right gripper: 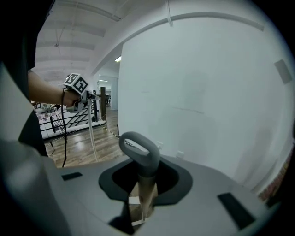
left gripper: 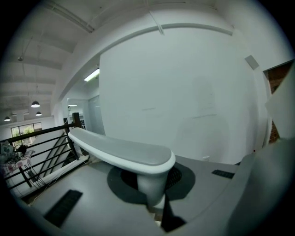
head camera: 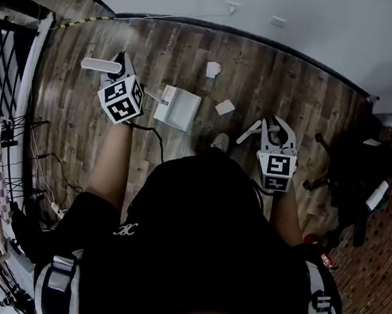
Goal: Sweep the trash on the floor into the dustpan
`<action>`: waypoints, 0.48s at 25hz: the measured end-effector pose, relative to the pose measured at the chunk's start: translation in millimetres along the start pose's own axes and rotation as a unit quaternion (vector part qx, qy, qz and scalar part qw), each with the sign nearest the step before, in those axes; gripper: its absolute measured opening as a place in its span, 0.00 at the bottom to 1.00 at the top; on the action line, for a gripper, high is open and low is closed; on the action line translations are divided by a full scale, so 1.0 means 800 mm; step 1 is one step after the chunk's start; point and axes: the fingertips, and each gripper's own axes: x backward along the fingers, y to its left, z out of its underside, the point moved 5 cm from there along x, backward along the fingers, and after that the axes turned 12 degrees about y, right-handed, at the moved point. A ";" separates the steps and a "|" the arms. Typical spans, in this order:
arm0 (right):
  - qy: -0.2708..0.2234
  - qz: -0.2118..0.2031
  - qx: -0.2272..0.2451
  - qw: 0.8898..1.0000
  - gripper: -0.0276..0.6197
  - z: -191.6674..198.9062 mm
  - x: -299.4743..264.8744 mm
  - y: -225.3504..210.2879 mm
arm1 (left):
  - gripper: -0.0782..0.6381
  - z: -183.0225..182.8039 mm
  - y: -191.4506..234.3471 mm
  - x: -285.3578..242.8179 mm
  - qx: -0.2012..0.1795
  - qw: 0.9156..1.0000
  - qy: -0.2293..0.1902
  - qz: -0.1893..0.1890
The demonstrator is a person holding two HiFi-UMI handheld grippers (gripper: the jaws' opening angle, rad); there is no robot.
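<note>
In the head view my left gripper (head camera: 119,70) is shut on the white dustpan handle (head camera: 101,65). The white dustpan (head camera: 177,108) rests on the wooden floor just to its right. Two white scraps of trash (head camera: 213,69) (head camera: 225,107) lie beyond the pan. My right gripper (head camera: 278,130) is shut on the broom handle (head camera: 249,132). The left gripper view shows the flat white-grey dustpan handle (left gripper: 124,154) clamped between the jaws of the left gripper (left gripper: 154,203). The right gripper view shows a grey loop-topped broom handle (right gripper: 140,152) held in the right gripper (right gripper: 140,198).
A black railing (head camera: 4,46) and loose cables (head camera: 47,164) line the left side. A white wall (head camera: 268,13) with a dark baseboard runs along the far side. Black equipment (head camera: 361,186) sits on the floor at the right. A shoe (head camera: 219,141) shows between the grippers.
</note>
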 end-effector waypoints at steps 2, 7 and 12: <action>-0.004 -0.009 -0.005 1.000 0.17 -0.003 -0.009 -0.005 | 0.14 -0.014 -0.013 -0.021 -0.009 1.000 -0.003 0.006; -0.006 0.002 -0.046 0.999 0.17 -0.013 -0.021 -0.032 | 0.14 -0.064 -0.034 -0.080 -0.010 1.000 -0.023 0.007; -0.004 0.026 -0.077 0.997 0.17 -0.021 -0.034 -0.043 | 0.14 -0.105 -0.034 -0.149 -0.001 0.999 -0.033 0.017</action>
